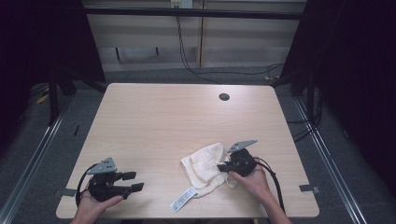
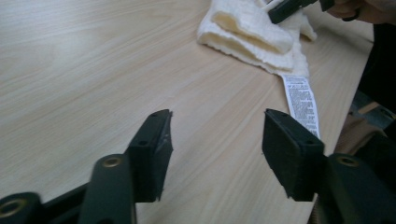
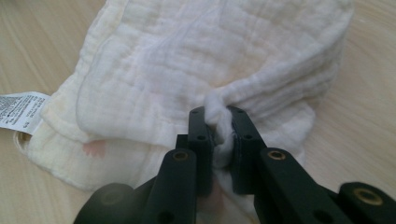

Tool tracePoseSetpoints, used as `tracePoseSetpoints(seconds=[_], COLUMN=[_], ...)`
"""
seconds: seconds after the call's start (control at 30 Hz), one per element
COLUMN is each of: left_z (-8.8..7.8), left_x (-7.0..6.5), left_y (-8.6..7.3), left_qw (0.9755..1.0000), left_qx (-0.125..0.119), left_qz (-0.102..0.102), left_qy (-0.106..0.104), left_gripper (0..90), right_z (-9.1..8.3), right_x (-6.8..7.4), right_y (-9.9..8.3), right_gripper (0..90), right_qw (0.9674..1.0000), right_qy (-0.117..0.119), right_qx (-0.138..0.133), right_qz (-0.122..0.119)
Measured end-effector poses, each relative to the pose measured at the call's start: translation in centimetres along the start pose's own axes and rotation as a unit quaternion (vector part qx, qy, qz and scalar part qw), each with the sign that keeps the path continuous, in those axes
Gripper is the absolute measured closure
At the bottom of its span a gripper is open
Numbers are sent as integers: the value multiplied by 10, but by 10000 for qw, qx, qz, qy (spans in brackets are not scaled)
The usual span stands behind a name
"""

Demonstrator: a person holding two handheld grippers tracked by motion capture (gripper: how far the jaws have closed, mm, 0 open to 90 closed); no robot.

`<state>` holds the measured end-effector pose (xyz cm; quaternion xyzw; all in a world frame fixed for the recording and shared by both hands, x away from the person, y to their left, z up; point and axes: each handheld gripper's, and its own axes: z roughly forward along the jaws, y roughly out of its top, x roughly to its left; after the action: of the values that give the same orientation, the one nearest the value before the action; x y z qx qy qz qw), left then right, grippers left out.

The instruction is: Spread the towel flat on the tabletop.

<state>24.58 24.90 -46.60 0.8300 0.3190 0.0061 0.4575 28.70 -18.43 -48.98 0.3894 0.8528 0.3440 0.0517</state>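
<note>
The right tongs [image 3: 217,135] pinch the cloth [image 3: 210,60], hiding the gripped fold.

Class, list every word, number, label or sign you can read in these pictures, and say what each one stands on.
No text can be read.
Care label sewn to the cream cloth: rows of small print, too small and blurred to read.
Table and both grippers: no markings seen.

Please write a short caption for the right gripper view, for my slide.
Right gripper pinching a fold of the cream cloth on the wooden table, care label at left.
</note>
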Motion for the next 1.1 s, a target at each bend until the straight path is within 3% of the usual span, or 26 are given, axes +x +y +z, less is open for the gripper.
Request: tracePoseSetpoints(seconds=[0.3,0.5,0.63,0.73,0.83,0.97,1.1], left_z=[9,13,21,28,40,64,91], left_x=[-10,-15,-18,-21,-28,-42,-50], left_y=[5,11,20,29,45,64,69], left_qw=[9995,9992,9986,9980,9964,9933,9915], left_qx=[95,10,94,105,151,277,366], left_qz=[248,378,472,554,724,958,950], left_qy=[-181,-111,-195,-276,-414,-589,-809], left_gripper=[555,607,660,706,753,802,780], right_z=[12,18,20,10,-6,-31,-45], right_x=[22,31,33,29,26,23,21], right_y=[8,11,14,16,15,6,-8], right_gripper=[809,801,729,580,504,466,465], right_qw=[9996,9993,9993,9994,9993,9984,9969], right_qy=[252,342,335,299,174,83,35], right_qx=[26,20,65,-114,-317,-567,-773], right_qz=[-115,-145,-172,-109,-69,-1,150])
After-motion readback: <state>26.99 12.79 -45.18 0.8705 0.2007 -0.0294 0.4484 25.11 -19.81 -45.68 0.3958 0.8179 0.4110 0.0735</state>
